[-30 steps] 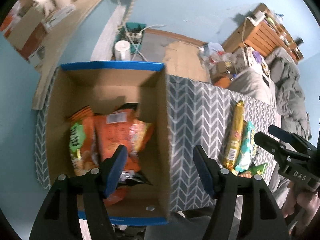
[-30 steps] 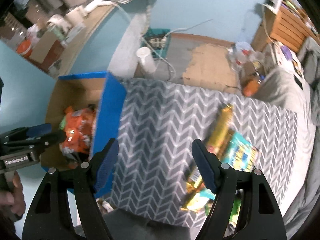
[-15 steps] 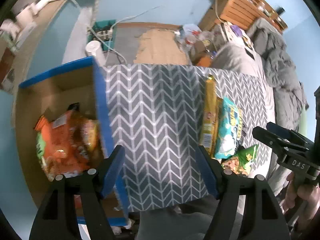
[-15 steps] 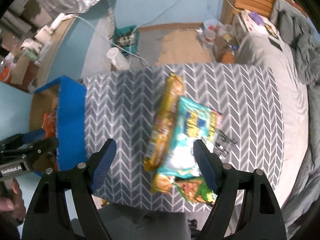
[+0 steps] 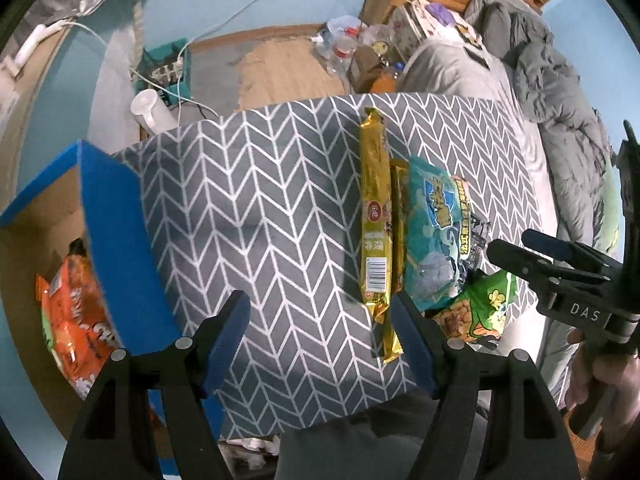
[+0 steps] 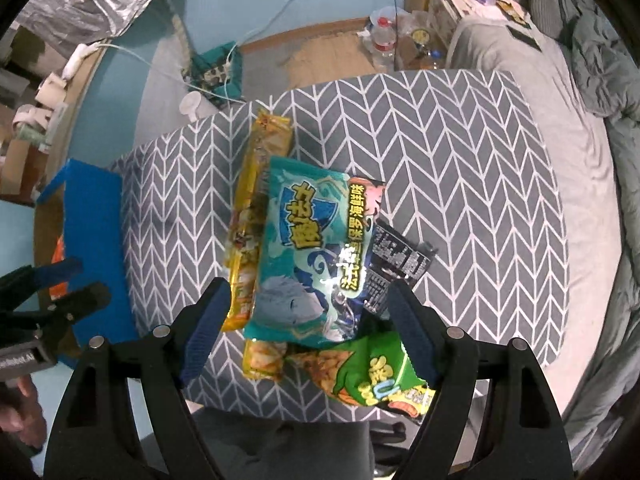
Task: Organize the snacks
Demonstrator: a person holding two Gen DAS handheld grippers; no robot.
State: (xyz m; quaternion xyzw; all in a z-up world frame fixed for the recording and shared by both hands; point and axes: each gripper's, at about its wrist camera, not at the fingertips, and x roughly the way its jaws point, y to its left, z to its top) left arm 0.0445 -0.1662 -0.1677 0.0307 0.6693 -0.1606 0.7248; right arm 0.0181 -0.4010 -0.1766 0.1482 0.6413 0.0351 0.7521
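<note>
Orange snack bags (image 5: 74,316) already lie inside the cardboard box (image 5: 108,240), which sits to the left of the left gripper (image 5: 320,328); that part of the sorting looks done, though how full the box is cannot be told, as its blue flap hides much of it. The left gripper hovers with its jaws wide apart and nothing between them, over bare patterned cloth (image 5: 256,208). Just ahead of its right finger lies a long yellow packet (image 5: 375,216), and touching that a teal bag (image 6: 312,248). The right gripper (image 6: 308,326) hangs directly over this teal bag, jaws spread and empty, so it seems the next to go. Under the teal bag, partly hidden, are a dark packet (image 6: 400,260) and, nearest the right gripper's fingers, a green bag (image 6: 372,376). At least four snacks are left on the cloth, so the job is perhaps a third to half done.
</note>
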